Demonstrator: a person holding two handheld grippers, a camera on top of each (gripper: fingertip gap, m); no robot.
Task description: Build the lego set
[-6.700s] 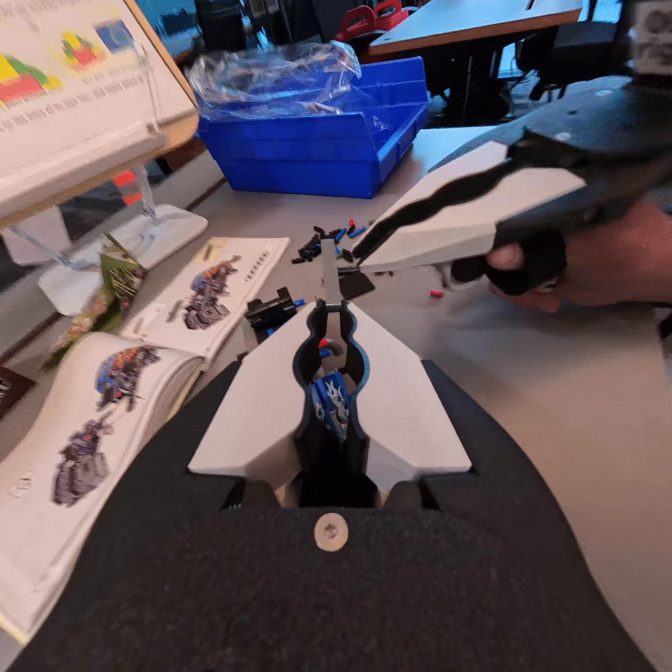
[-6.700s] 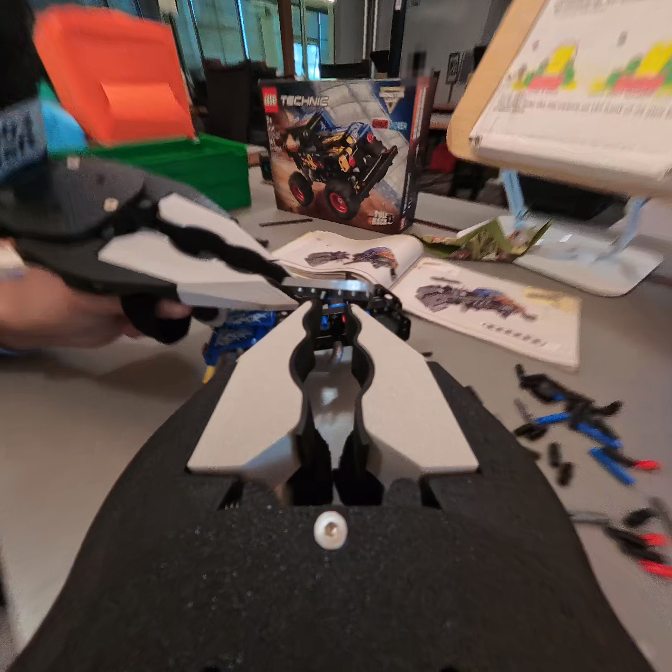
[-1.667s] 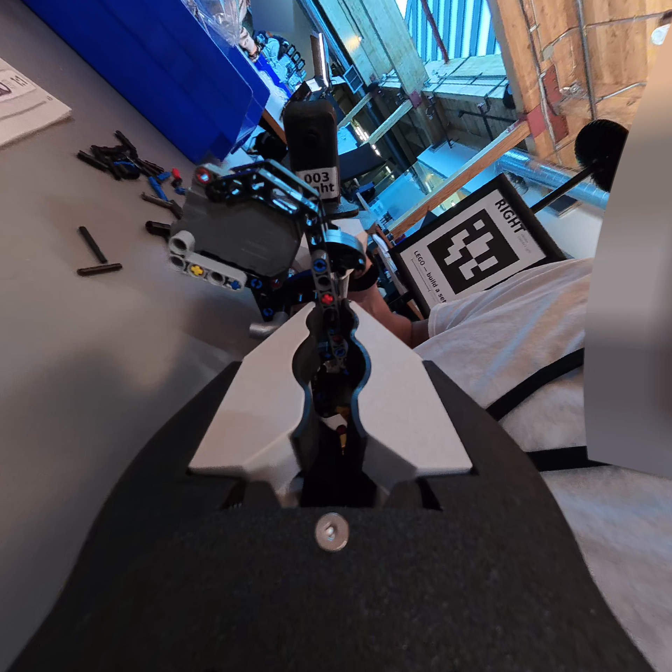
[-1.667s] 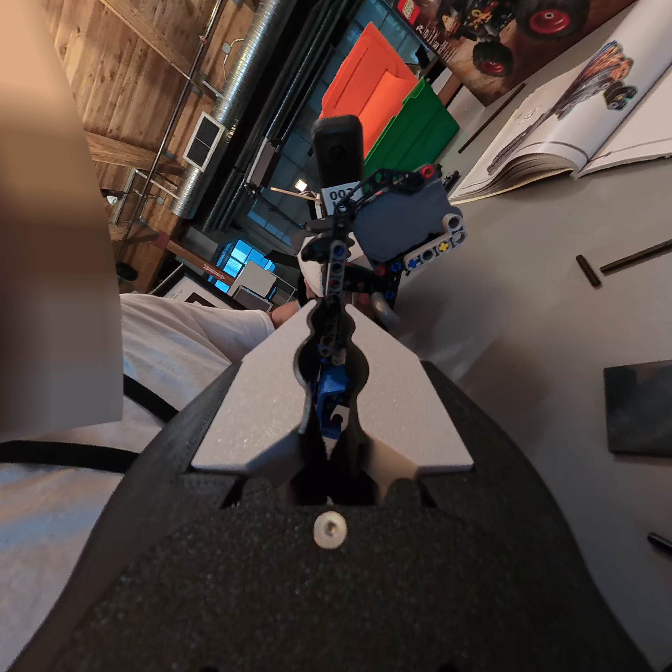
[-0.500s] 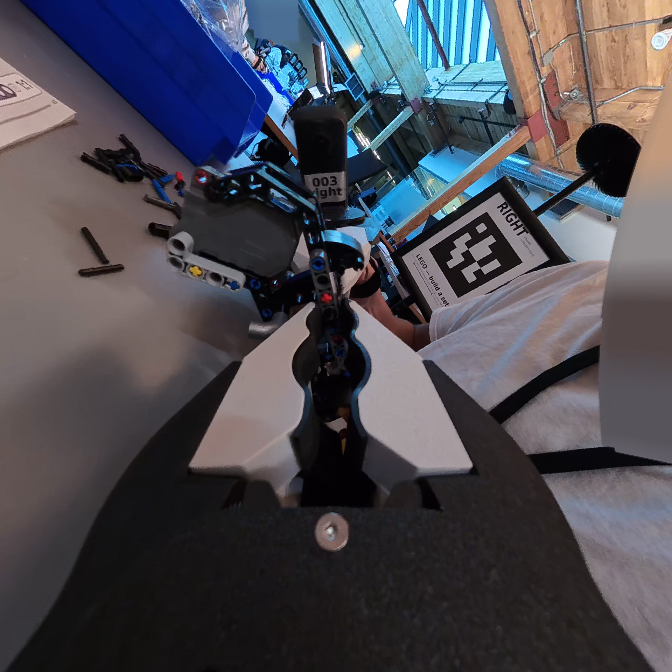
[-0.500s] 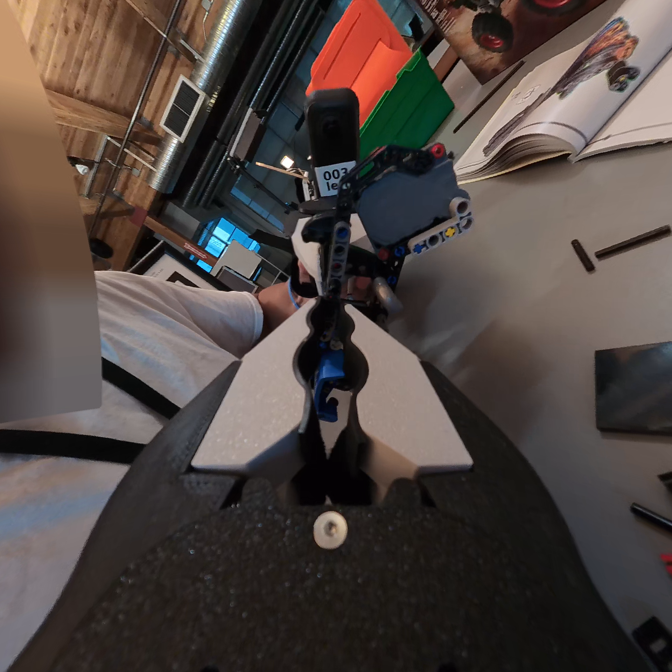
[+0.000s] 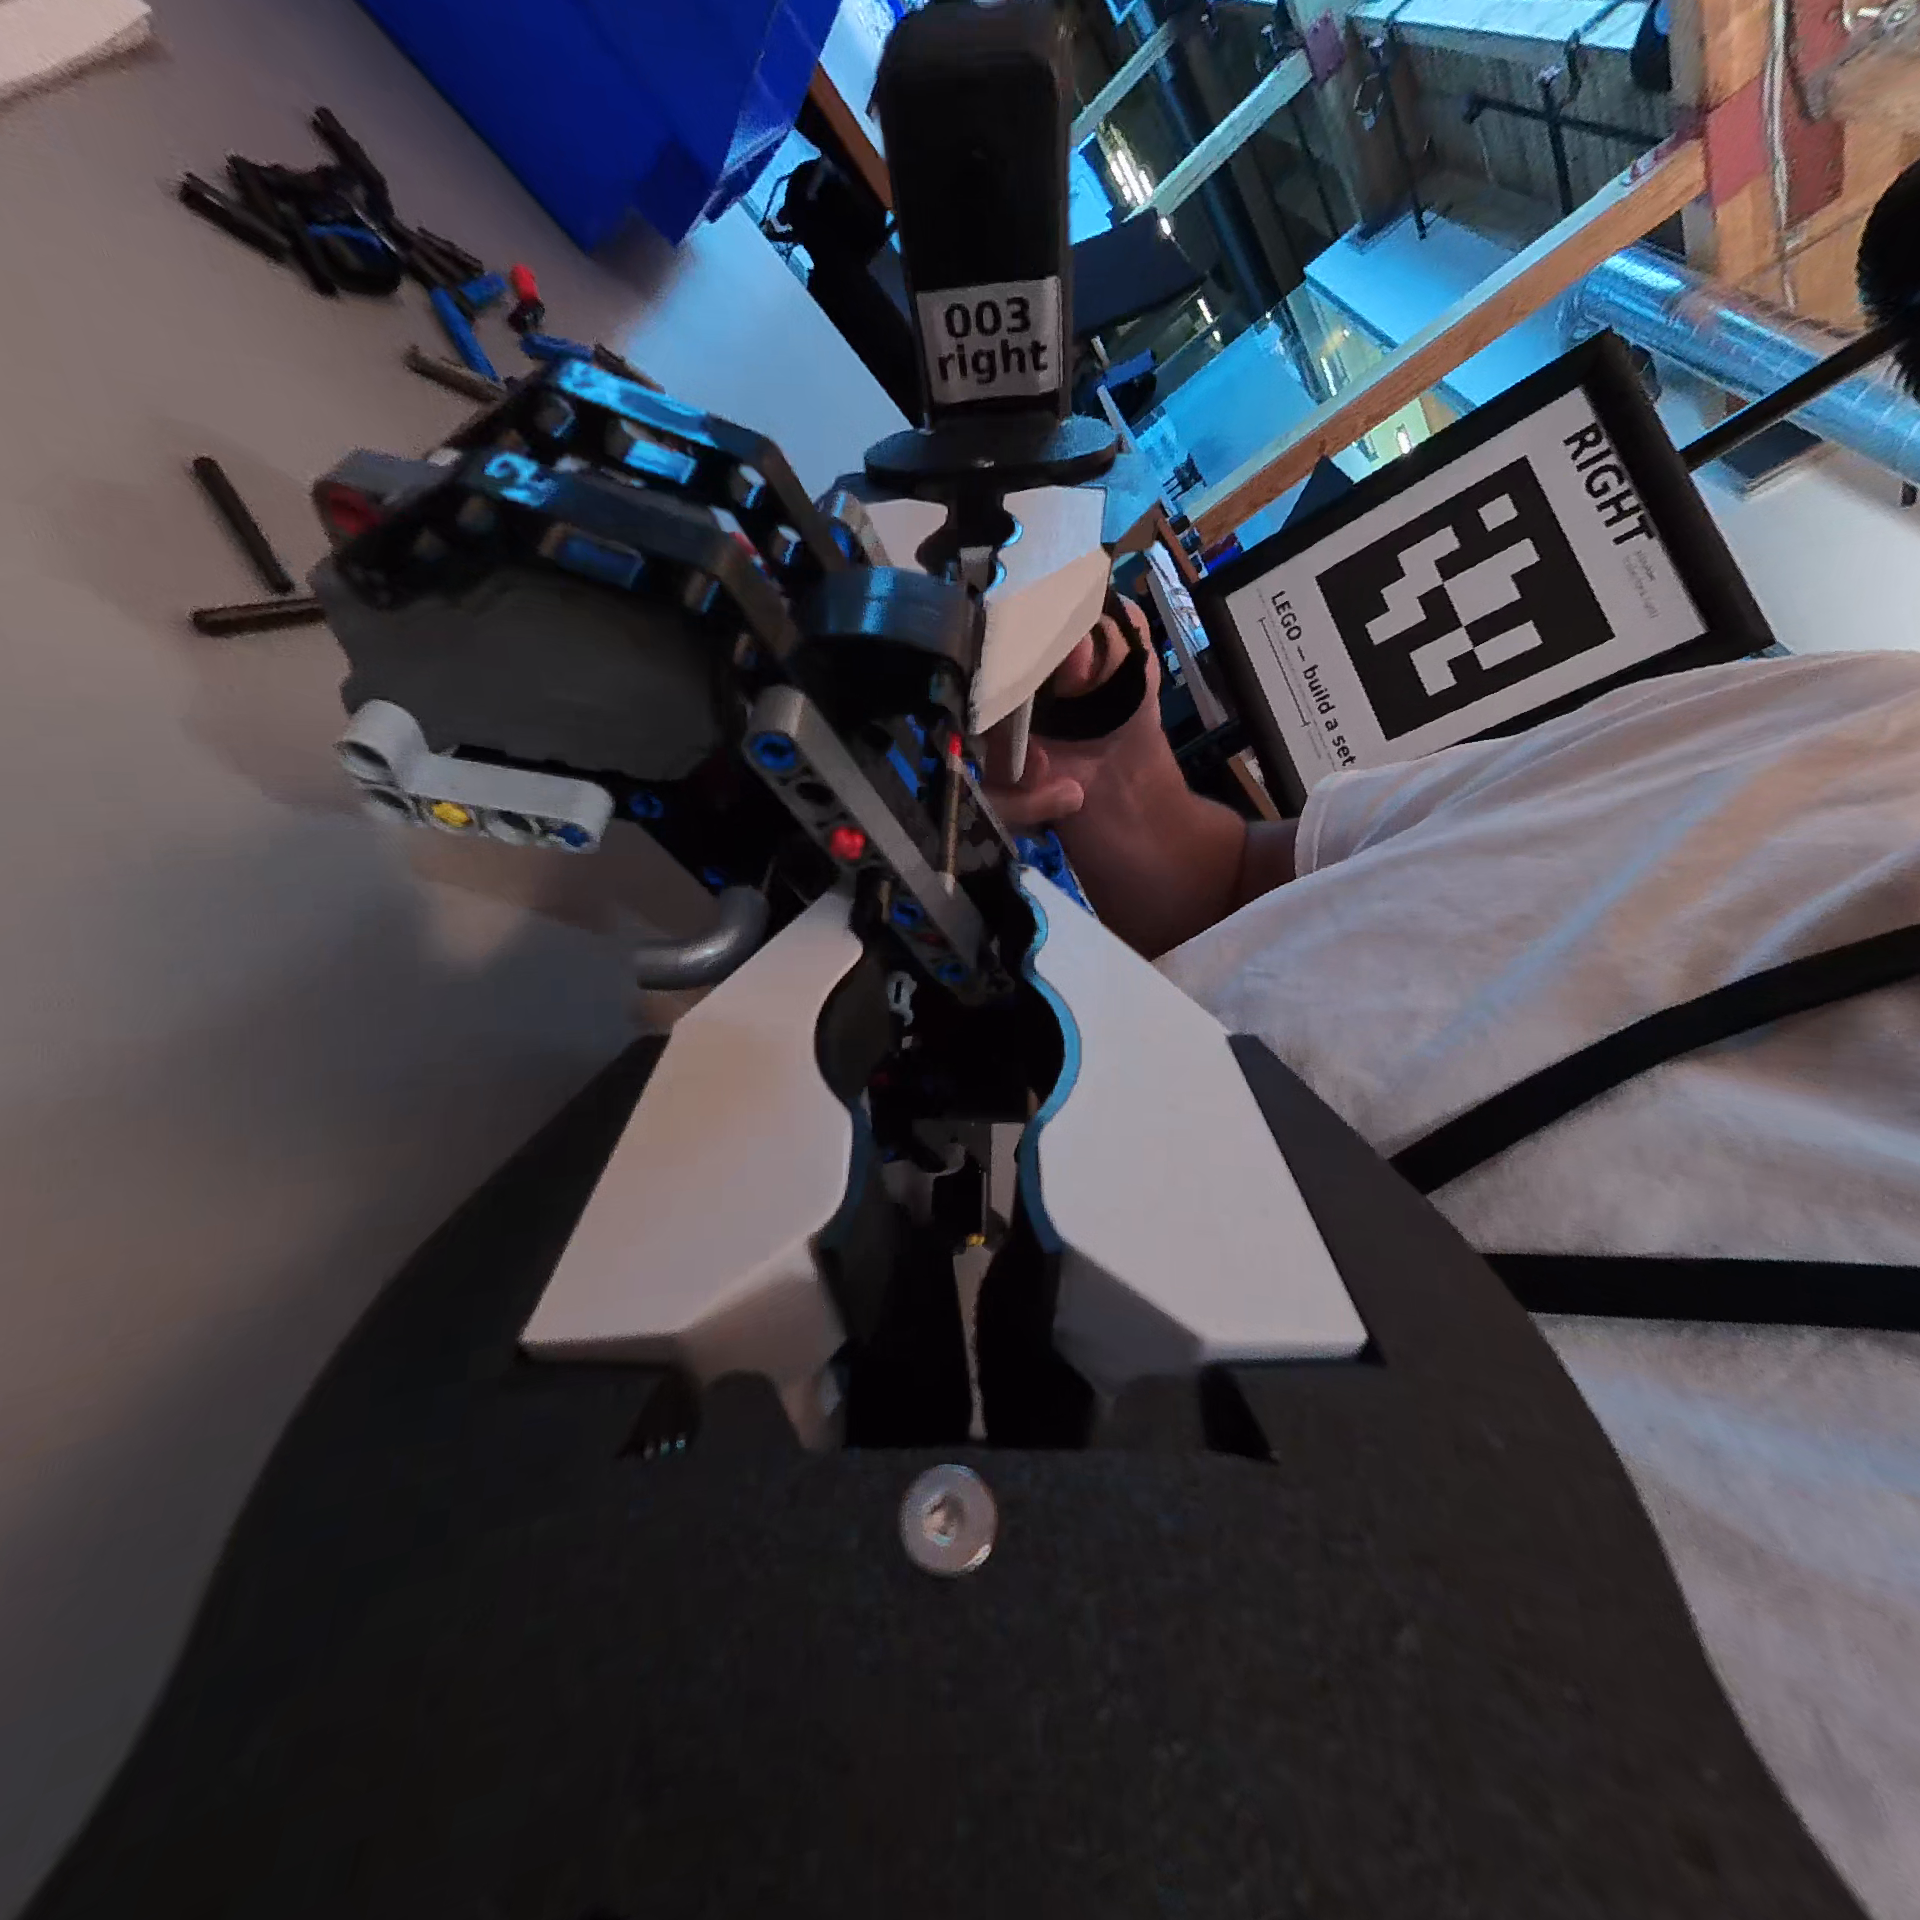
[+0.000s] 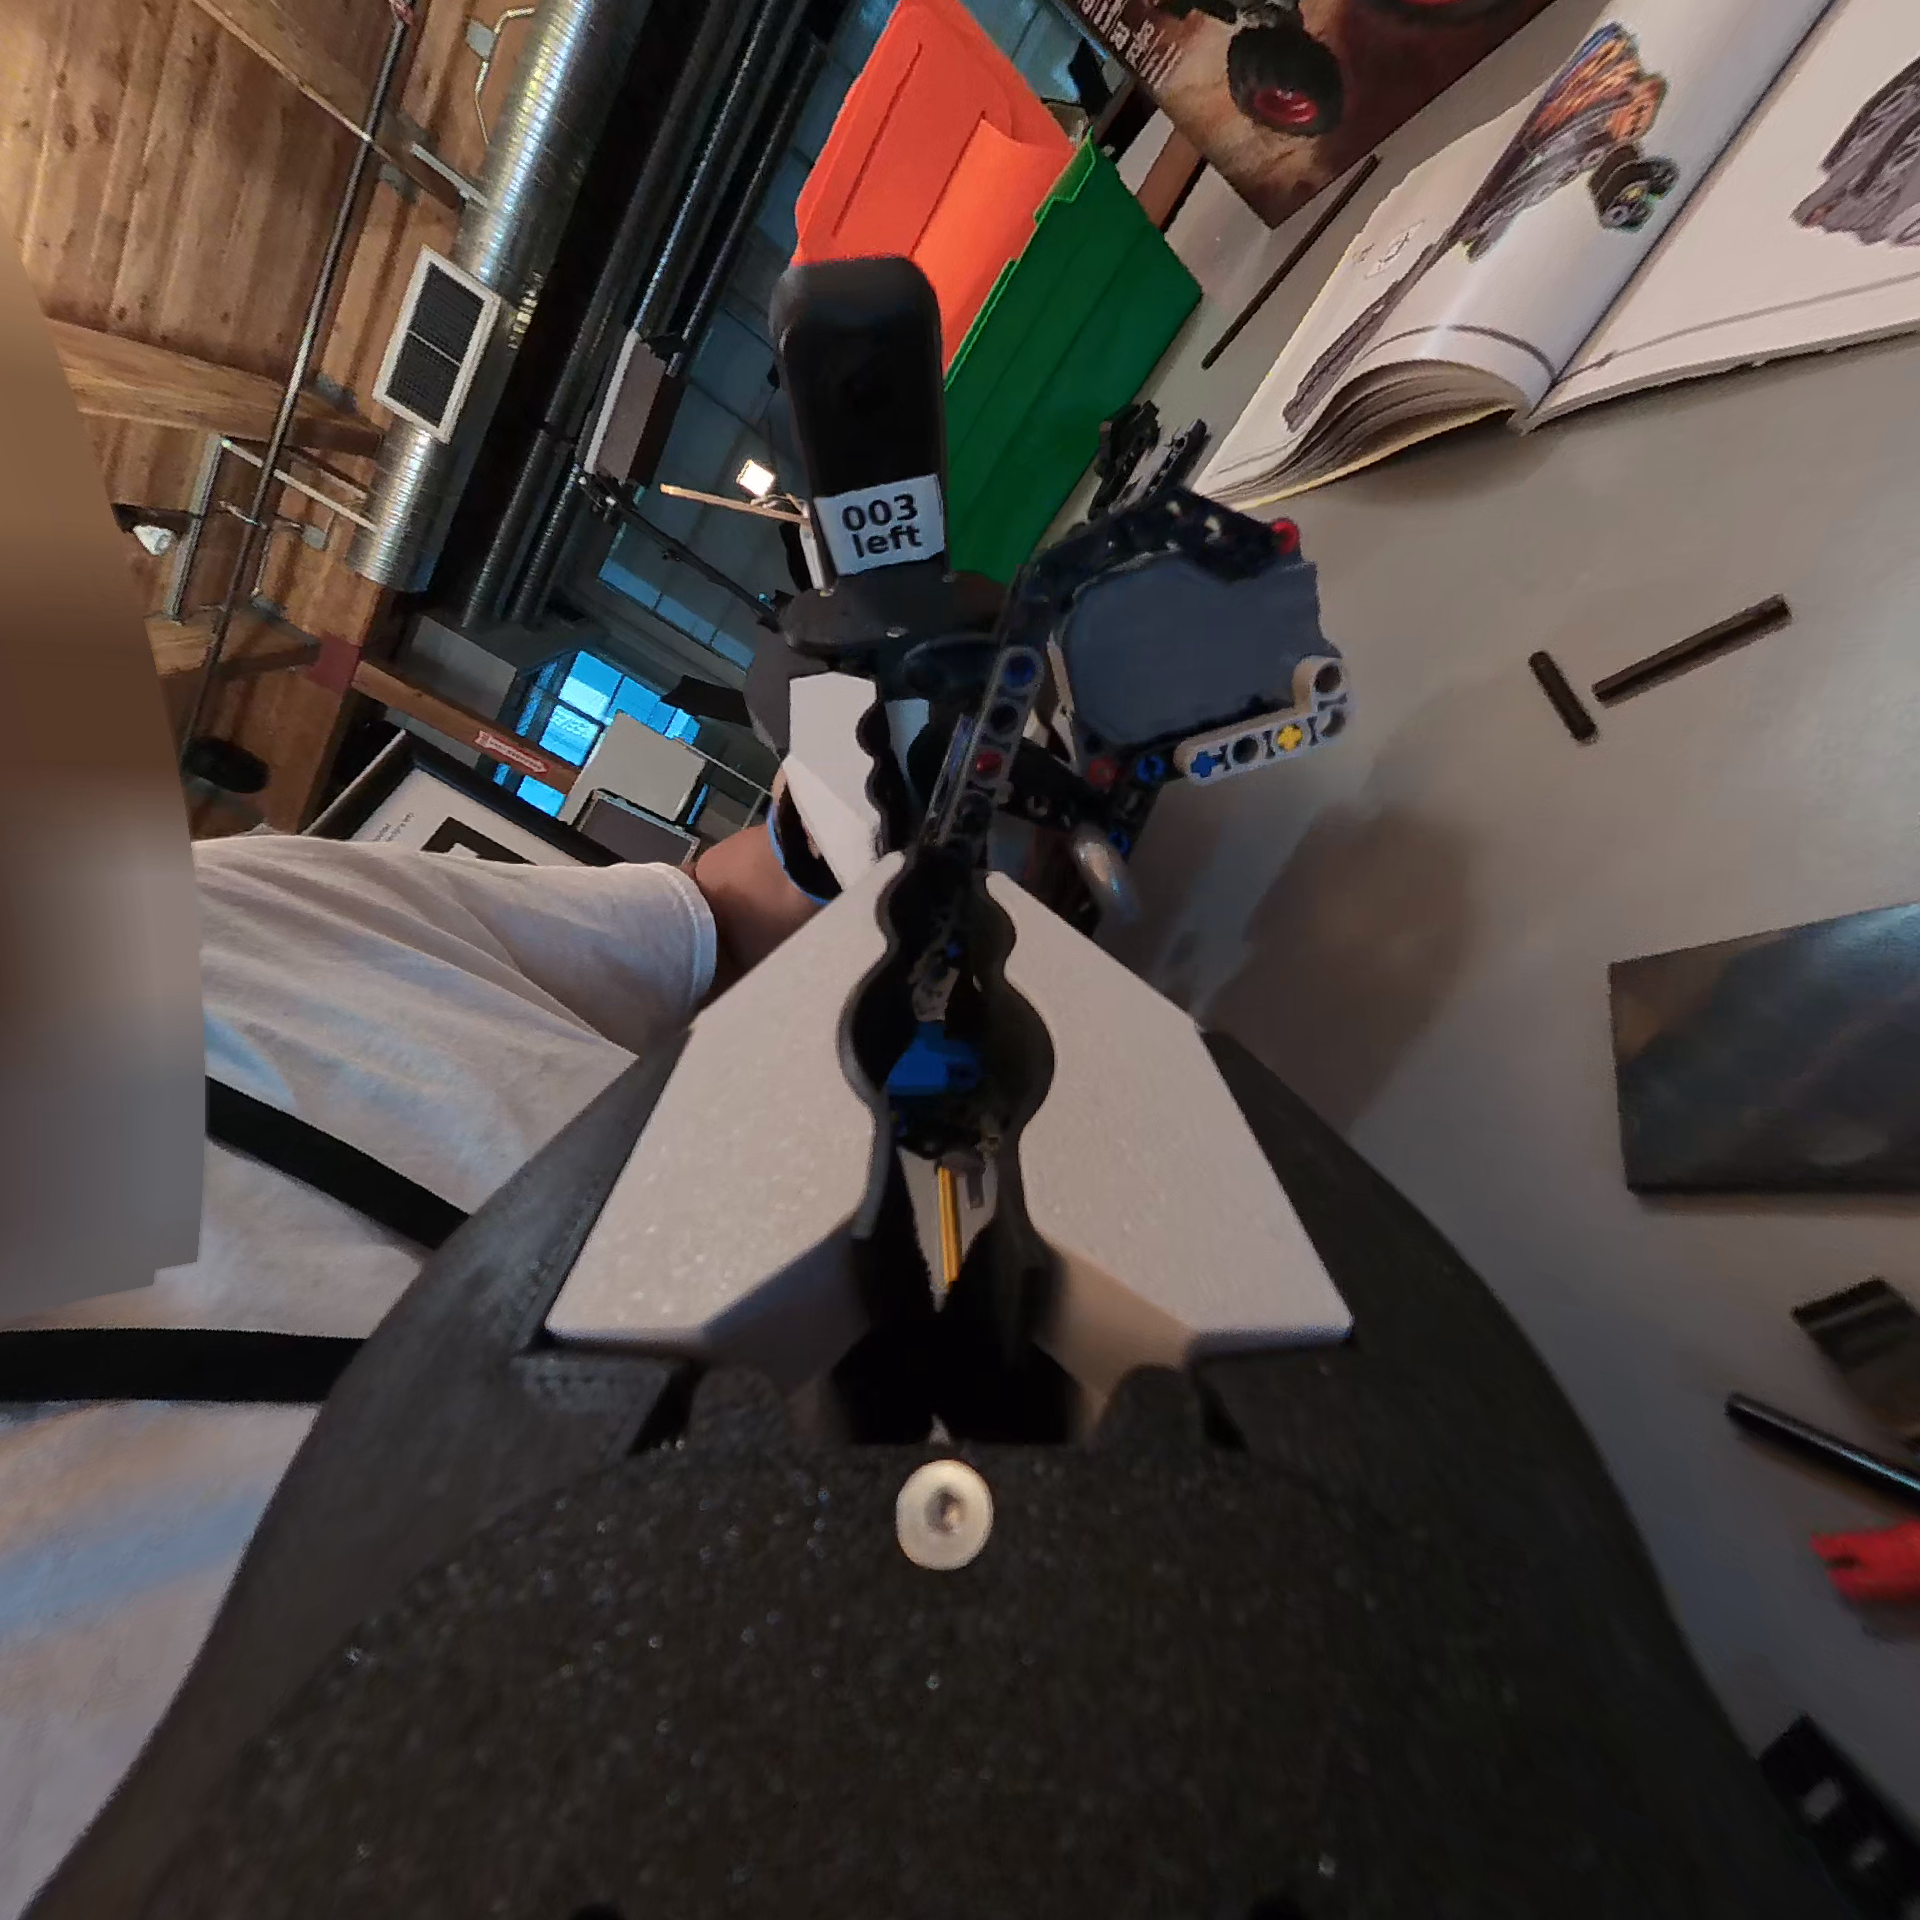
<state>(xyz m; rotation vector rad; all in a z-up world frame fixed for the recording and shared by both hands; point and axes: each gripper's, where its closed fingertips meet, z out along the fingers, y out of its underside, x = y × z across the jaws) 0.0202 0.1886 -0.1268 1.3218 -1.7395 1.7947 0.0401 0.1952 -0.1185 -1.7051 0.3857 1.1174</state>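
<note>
The partly built lego model (image 7: 540,644) is a dark grey block framed by black beams, with a light grey beam carrying a yellow pin. It is held in the air above the grey table (image 7: 156,1039) between both grippers, which face each other. My left gripper (image 7: 940,914) is shut on a black studded beam of the model. My right gripper (image 8: 940,878) is shut on the same model (image 8: 1184,644) from the other end; a blue part and a yellow axle show between its fingers. Each gripper also shows head-on in the other's view: the right one (image 7: 997,582), the left one (image 8: 831,748).
Loose black, blue and red pins (image 7: 312,218) lie by a blue bin (image 7: 623,104). An open instruction booklet (image 8: 1558,260), green bin (image 8: 1049,312), black axles (image 8: 1688,649), a dark plate (image 8: 1766,1049) and a red piece (image 8: 1860,1558) are on the table. A person's white shirt (image 7: 1558,935) is close by. Both grippers' tips are close together, under 4 cm apart.
Earlier both grippers worked the model low over the table; now they hold it raised between them. In the last half second the model's beam has tilted in the left wrist view.
</note>
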